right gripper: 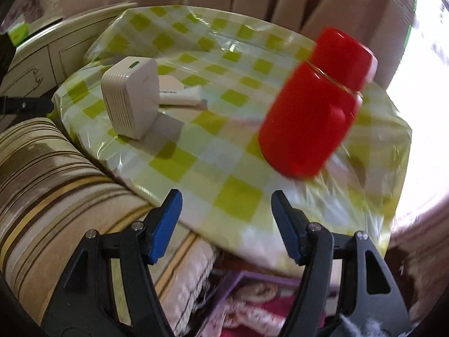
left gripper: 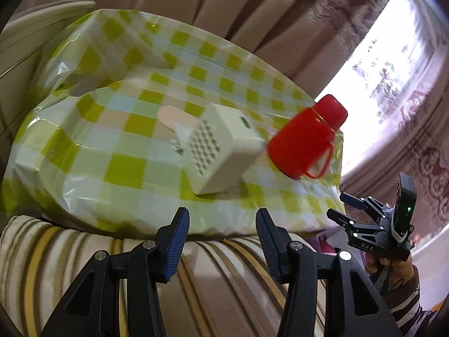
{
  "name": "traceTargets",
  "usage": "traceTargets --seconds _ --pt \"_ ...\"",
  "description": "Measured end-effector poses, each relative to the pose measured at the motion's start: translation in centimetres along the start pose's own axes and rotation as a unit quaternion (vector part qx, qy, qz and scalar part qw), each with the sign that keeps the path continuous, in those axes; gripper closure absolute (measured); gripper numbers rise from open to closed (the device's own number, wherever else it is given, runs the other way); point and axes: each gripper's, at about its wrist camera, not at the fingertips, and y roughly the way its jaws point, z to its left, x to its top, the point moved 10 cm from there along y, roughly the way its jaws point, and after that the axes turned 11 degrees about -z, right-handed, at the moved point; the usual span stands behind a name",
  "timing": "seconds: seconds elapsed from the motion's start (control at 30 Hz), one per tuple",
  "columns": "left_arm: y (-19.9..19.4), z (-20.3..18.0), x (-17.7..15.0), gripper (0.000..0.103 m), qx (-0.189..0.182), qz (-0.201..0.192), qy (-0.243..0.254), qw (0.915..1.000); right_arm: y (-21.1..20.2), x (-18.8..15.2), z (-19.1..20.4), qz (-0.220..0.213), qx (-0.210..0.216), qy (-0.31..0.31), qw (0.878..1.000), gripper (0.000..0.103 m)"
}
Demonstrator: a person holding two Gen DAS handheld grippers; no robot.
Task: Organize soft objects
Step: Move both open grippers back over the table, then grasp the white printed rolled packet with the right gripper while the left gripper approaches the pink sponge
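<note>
1. Blue-padded fingers of the left hand-held gripper [left gripper: 221, 241] fill the foreground of the left wrist view; the jaws stand apart with nothing between them, so it is released. Directly below them lies a striped cushion [left gripper: 84, 258].
2. Ahead of both grippers sits a counter under a green-checked plastic cloth [left gripper: 126, 168]. Left to right on it: a white perforated box device [left gripper: 221, 148] with a small white item and a pinkish flat piece behind it, then a red flask [left gripper: 306, 140] with cap and handle, standing near the counter's right edge.
3. Right hand-held gripper [right gripper: 226, 224]: jaws likewise apart and empty. In the left wrist view it shows at far right [left gripper: 353, 213], held by a hand with a striped sleeve.
4. Task's things, by judgement: the soft items are the striped cushion [right gripper: 42, 168] at left below the counter, and a heap of pink and white fabric [right gripper: 252, 309] low beneath the right gripper. Which comes first cannot be told.
5. Key relation: the cushion lies just below and ahead of the left gripper, its long axis running across the view; the left hand is the nearer. The fabric heap is nearer the right hand.
6. Room: the counter edge overhangs the cushion closely, so a reach should stay low and clear of the flask. Both views are motion-blurred.
</note>
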Motion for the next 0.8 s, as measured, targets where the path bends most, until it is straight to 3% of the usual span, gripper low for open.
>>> traceTargets --seconds 0.33,0.57,0.8 --pt "3.0 4.1 3.3 0.052 0.011 0.007 -0.060 0.9981 5.3 3.4 1.6 -0.009 0.044 -0.051 0.998 0.034" --pt "6.3 7.1 6.3 0.052 0.009 0.017 -0.126 0.9919 9.6 5.3 2.7 -0.011 0.067 -0.094 0.993 0.034" --pt "11.0 8.3 6.5 0.052 -0.004 0.069 -0.170 0.9830 13.7 6.6 4.6 -0.011 0.097 -0.151 0.984 0.034"
